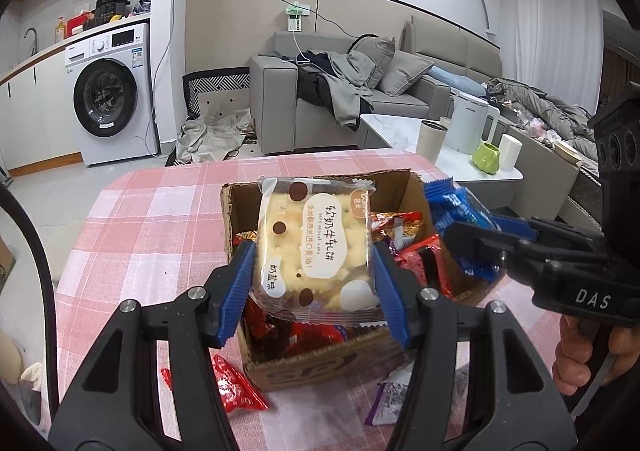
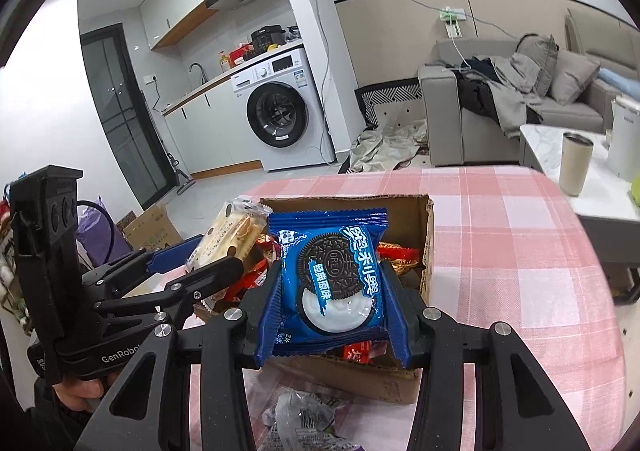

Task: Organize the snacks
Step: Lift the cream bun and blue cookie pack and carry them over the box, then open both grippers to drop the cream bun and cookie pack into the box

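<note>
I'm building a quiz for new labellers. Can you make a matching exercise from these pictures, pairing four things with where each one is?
Things:
1. cracker pack
2. blue cookie pack
3. red packet
4. green mug

Places:
A. on the white side table
B. in the right tongs
C. on the checked tablecloth beside the cardboard box
D. in the left tongs

Pairs: 1-D, 2-B, 3-C, 4-A

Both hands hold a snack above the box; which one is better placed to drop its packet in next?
Left, marginally: its cracker packet hangs over the cardboard box middle, while the right's Oreo packet sits nearer the front wall.
</note>
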Demonstrator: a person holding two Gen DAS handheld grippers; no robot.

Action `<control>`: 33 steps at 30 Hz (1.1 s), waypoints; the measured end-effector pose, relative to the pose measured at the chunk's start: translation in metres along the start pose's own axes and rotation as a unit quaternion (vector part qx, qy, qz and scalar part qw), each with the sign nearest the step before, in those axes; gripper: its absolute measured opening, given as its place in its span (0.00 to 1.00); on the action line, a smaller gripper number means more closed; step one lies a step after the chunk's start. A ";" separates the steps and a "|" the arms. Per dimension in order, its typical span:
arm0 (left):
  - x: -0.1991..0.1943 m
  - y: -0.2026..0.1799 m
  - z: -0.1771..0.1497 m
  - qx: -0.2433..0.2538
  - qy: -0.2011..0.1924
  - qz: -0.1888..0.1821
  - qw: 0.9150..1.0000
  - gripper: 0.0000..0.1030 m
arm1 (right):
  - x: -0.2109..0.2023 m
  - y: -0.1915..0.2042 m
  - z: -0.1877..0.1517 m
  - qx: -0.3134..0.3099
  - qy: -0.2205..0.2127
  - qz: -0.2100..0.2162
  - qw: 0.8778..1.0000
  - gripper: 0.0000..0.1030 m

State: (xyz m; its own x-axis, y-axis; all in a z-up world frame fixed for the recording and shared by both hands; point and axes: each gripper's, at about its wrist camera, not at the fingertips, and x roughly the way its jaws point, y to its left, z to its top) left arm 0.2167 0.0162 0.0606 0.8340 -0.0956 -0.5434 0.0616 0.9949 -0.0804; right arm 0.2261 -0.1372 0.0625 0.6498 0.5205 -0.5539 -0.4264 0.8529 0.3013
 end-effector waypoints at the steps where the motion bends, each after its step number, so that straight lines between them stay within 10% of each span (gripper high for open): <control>1: 0.003 0.001 0.000 0.000 0.000 0.002 1.000 0.54 | 0.002 -0.003 0.000 0.003 0.001 0.000 1.000 0.45; 33: 0.038 0.006 -0.017 0.025 0.014 0.020 0.999 0.54 | 0.050 -0.008 0.008 0.014 0.040 0.000 0.999 0.45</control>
State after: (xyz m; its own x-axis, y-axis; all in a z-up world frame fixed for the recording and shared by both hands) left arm 0.2399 0.0182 0.0254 0.8212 -0.0550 -0.5679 0.0561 0.9983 -0.0156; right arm 0.2669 -0.1176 0.0393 0.5970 0.5165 -0.6138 -0.4073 0.8544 0.3228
